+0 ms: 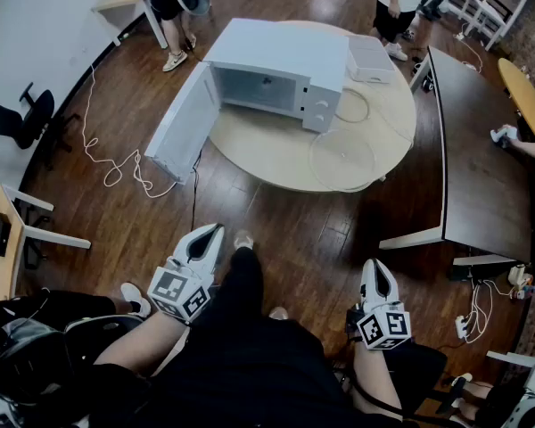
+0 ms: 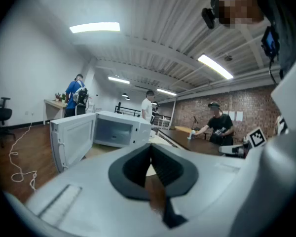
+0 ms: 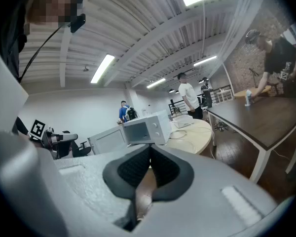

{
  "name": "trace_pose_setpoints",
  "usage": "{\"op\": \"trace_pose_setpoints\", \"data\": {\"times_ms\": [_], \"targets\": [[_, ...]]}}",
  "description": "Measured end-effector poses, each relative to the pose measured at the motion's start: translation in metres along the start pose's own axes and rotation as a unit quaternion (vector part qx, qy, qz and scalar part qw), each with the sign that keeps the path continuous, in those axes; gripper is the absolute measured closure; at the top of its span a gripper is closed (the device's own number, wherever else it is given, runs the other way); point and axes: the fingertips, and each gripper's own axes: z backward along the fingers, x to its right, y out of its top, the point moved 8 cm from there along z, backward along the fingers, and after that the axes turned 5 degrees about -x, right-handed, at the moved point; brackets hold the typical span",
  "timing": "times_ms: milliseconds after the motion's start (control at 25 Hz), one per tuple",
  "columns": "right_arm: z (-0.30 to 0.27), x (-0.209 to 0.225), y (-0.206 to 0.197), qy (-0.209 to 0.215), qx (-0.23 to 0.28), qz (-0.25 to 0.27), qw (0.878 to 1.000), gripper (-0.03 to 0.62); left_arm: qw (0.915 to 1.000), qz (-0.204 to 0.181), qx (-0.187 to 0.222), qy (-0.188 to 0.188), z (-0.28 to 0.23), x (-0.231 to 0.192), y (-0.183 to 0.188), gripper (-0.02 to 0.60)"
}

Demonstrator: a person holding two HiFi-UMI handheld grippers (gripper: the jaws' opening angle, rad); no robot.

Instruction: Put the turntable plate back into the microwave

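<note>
The left gripper (image 1: 212,232) and the right gripper (image 1: 375,266) both have their jaws pressed together with nothing between them, and they sit low and apart over the wooden floor (image 1: 285,230). Well ahead of the right fingertips and slightly to their left, the clear turntable plate (image 1: 341,160) lies flat near the closer edge of the round table (image 1: 250,145). Farther off, beyond the left fingertips, the white microwave (image 1: 325,96) stands on that table with its door (image 1: 180,123) swung open, apart from the plate.

The head view looks steeply down over the left hand-held gripper (image 1: 214,230) and right hand-held gripper (image 1: 377,266); each gripper view faces ahead along its jaws; all three share the microwave (image 1: 281,56), well ahead on the tabletop (image 1: 276,154).
</note>
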Motion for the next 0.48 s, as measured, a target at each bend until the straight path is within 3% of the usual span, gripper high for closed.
{"op": "trace_pose_setpoints", "data": {"times_ms": [240,360,480], "targets": [[-0.076,-0.007,0.026,-0.043,0.005,-0.005,0.999,0.594,0.9995,-0.011,0.001,-0.028,-0.077,-0.073,0.033,0.574],[-0.114,-0.014,0.043,-0.059,0.014,-0.014,0.998,0.594,0.9982,-0.017,0.021,-0.054,-0.119,-0.106,0.075,0.574],[-0.143,-0.004,0.056,-0.088,0.017,-0.031,0.995,0.594,0.9936,-0.053,0.041,-0.091,-0.161,-0.129,0.113,0.574]]}}
